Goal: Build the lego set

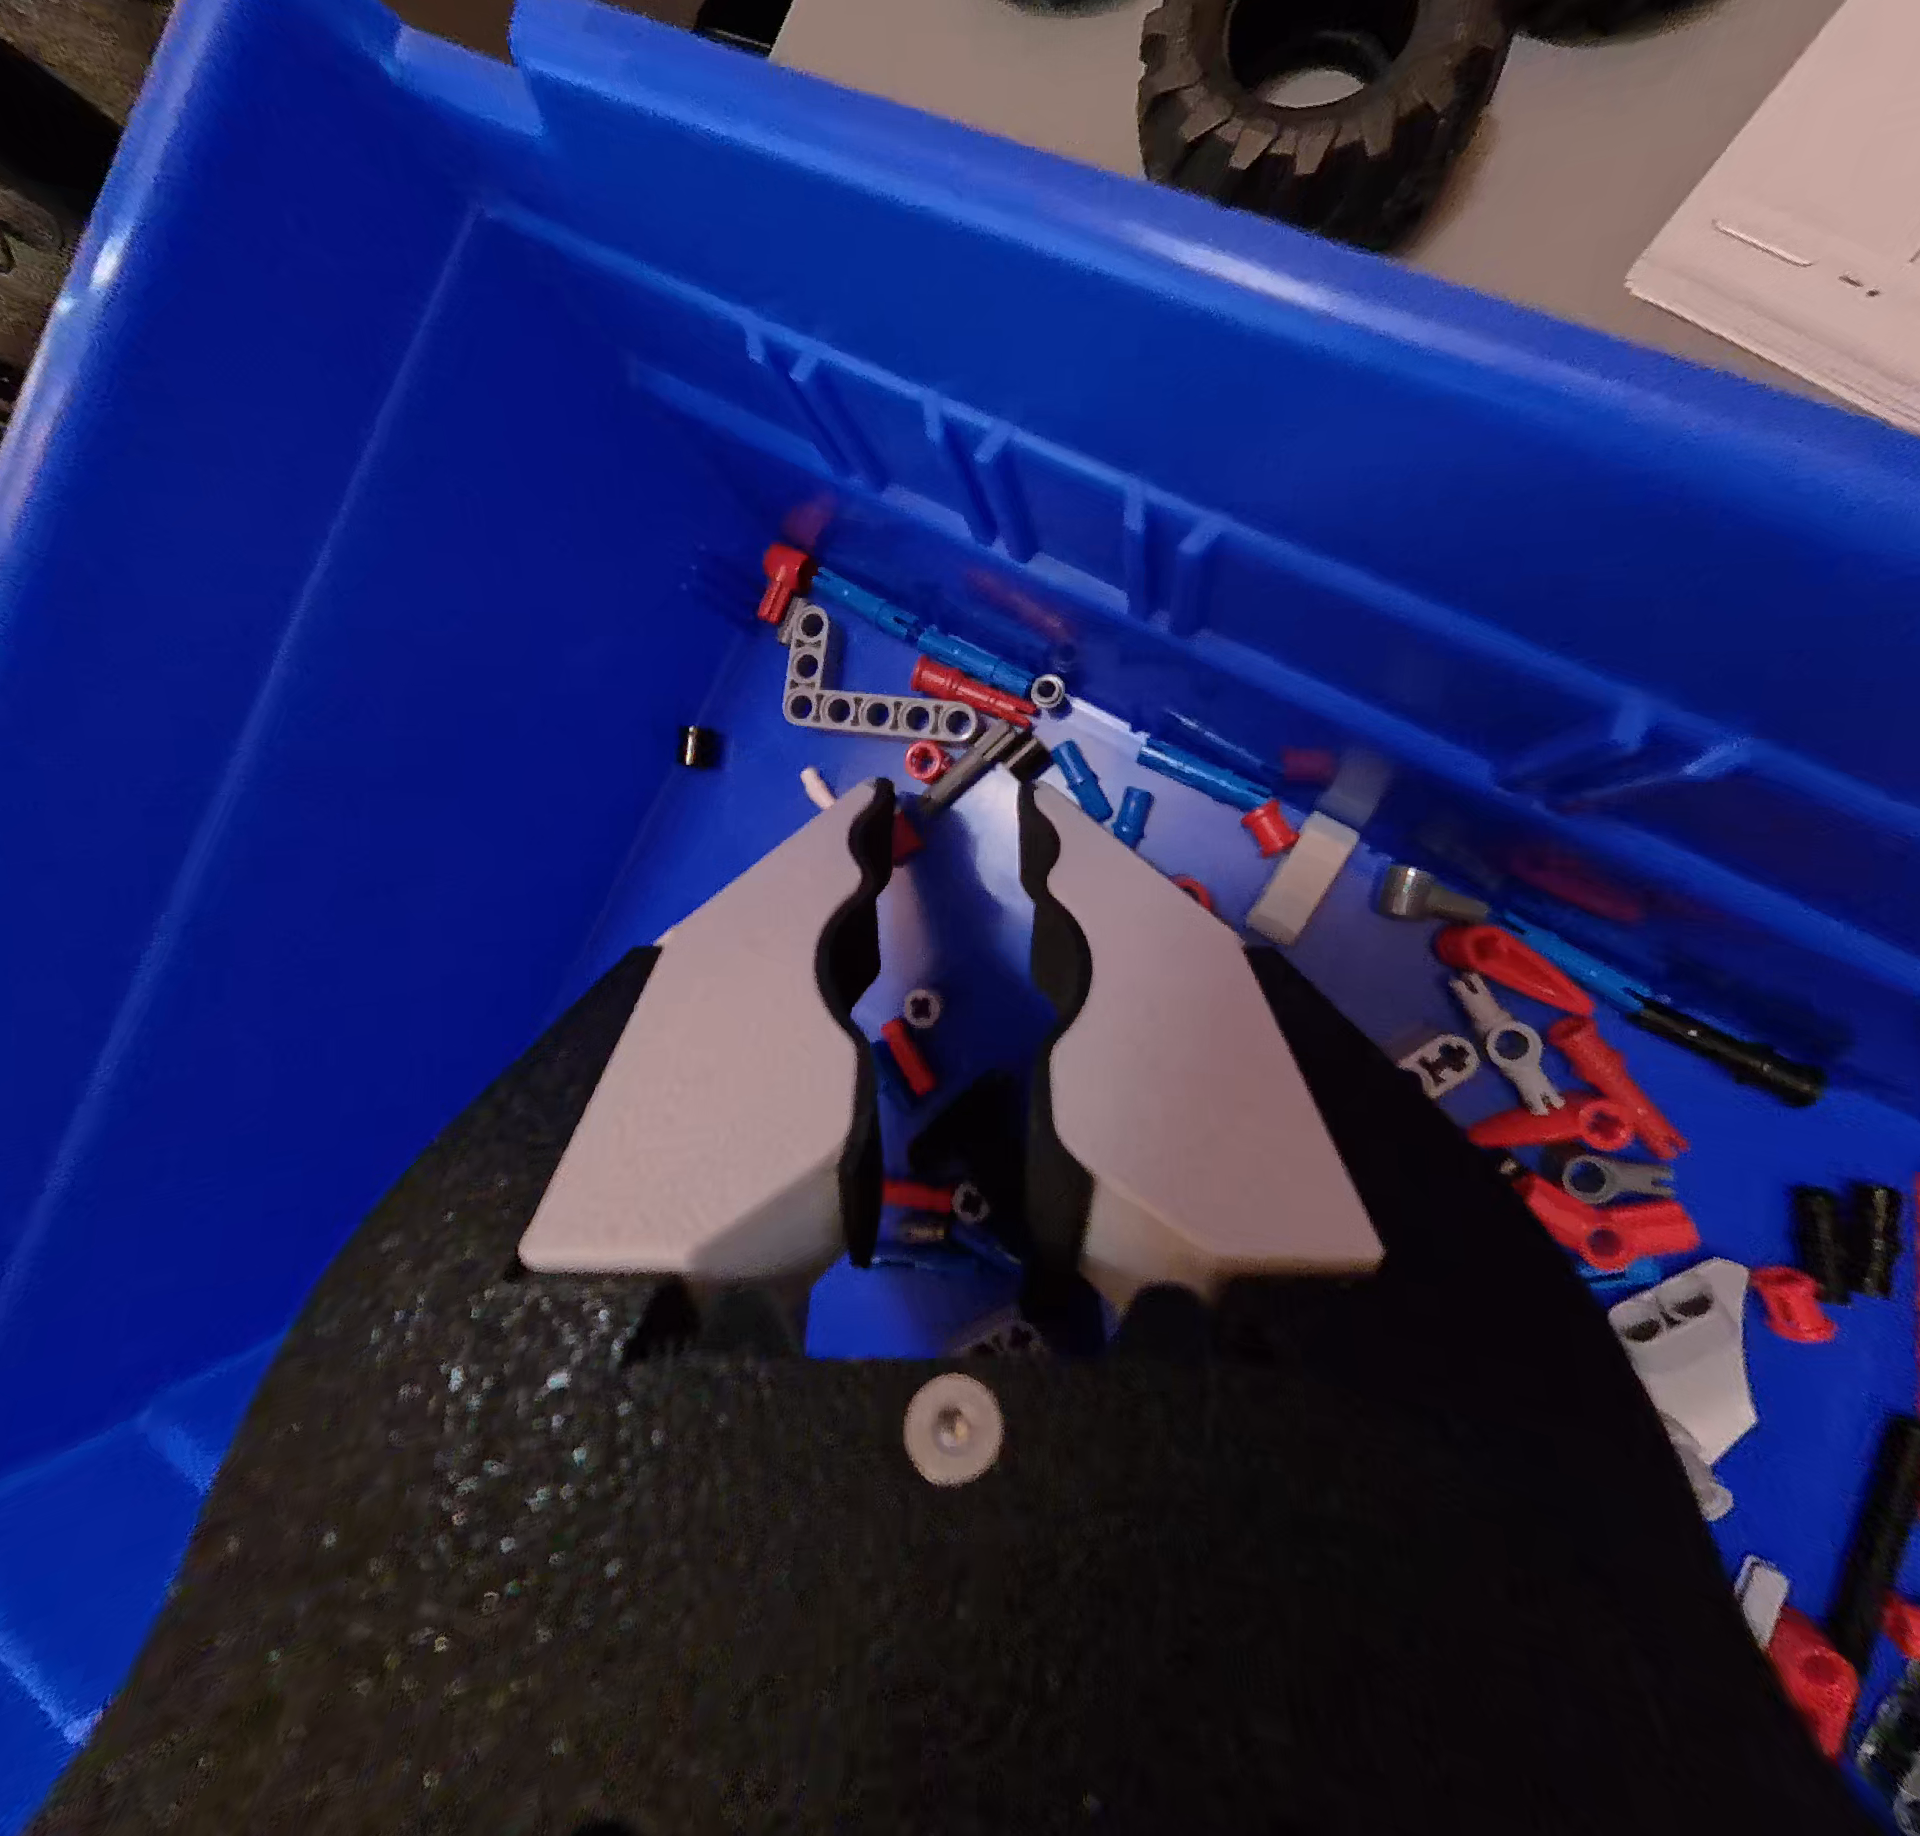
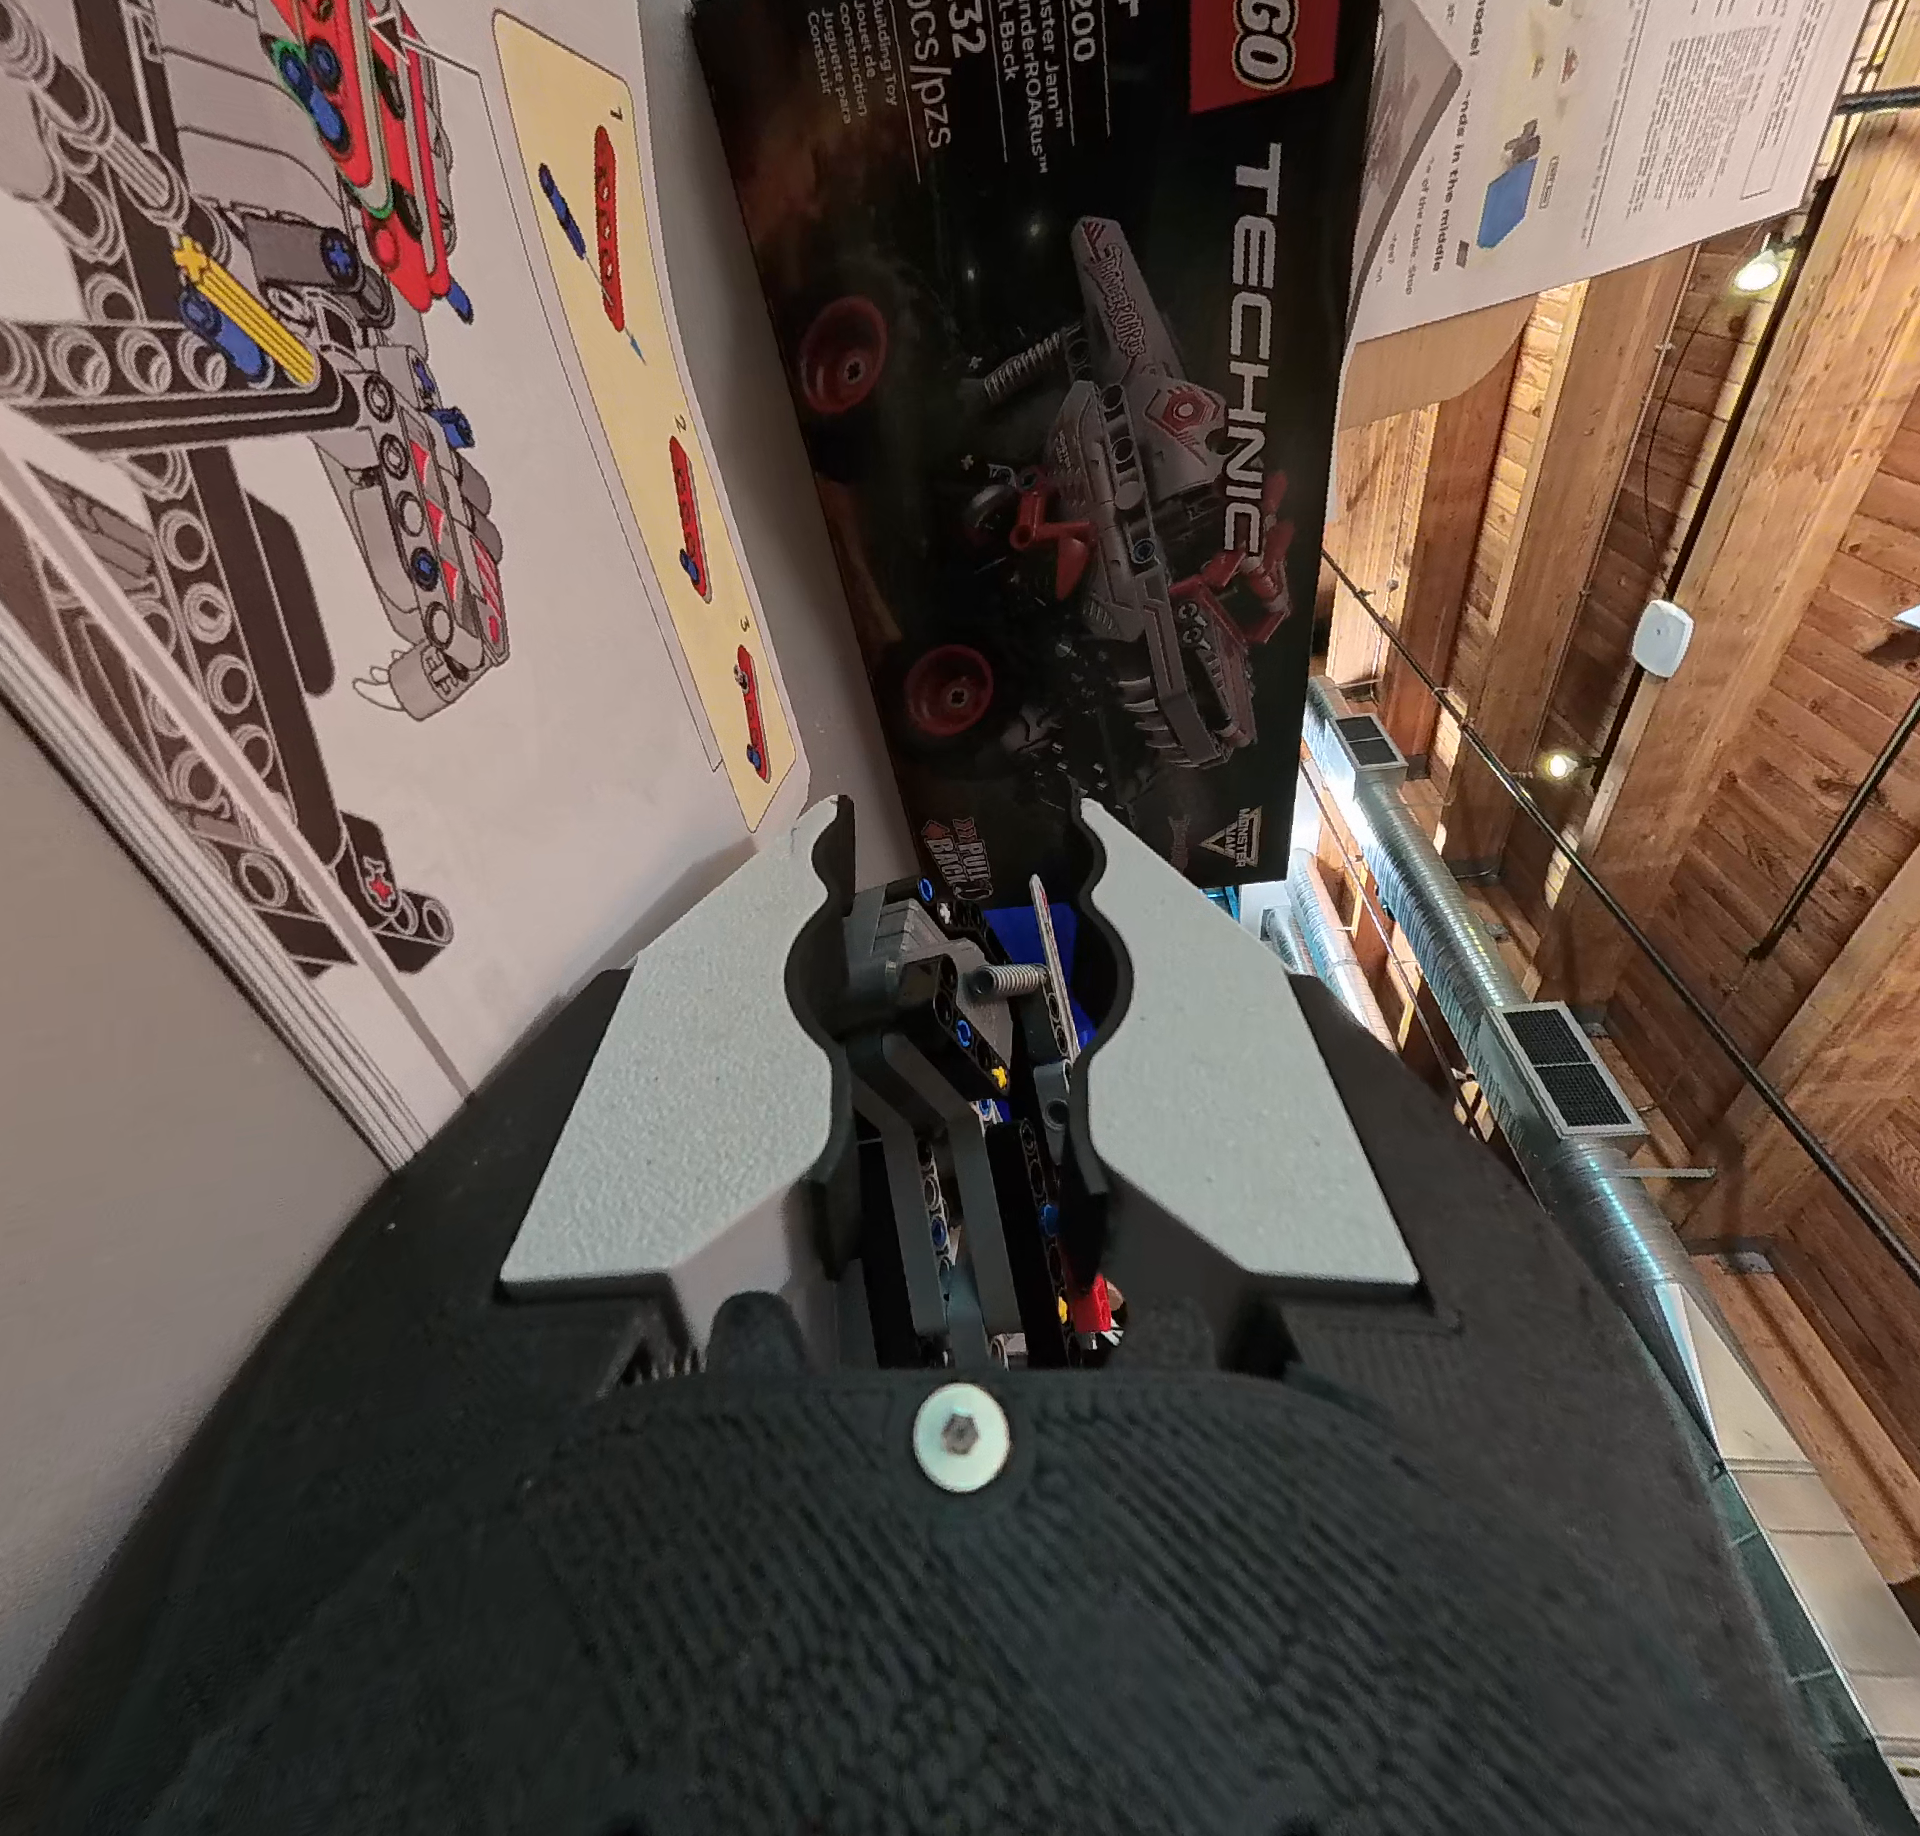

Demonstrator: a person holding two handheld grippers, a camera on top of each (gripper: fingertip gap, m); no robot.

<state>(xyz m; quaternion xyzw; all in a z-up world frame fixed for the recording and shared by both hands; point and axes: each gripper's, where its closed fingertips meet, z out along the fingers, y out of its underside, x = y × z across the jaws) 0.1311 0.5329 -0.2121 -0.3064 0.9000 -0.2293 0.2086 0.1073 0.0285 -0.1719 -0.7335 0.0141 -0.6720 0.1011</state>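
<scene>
My left gripper (image 1: pixel 956 799) is open and reaches down into a blue bin (image 1: pixel 312 643). Many small red, blue, grey and black Lego pins and connectors lie on the bin floor. A dark pin (image 1: pixel 977 760) lies just ahead of the fingertips, next to a grey L-shaped beam (image 1: pixel 862 711) and a red bush (image 1: pixel 923 758). Nothing is between the jaws. My right gripper (image 2: pixel 961 820) is shut on the partly built model (image 2: pixel 935 1048), made of grey and black beams with a metal spring (image 2: pixel 1006 978). It holds the model in front of the set's box.
Black tyres (image 1: pixel 1320 82) and a stack of white paper (image 1: pixel 1818 228) lie on the table beyond the bin's far wall. The right wrist view shows the open instruction booklet (image 2: pixel 312 384), the dark Lego box (image 2: pixel 1039 384), a printed sheet (image 2: pixel 1662 72) and wooden walls (image 2: pixel 1714 747). My right fingertips sit around 50 cm from my left ones.
</scene>
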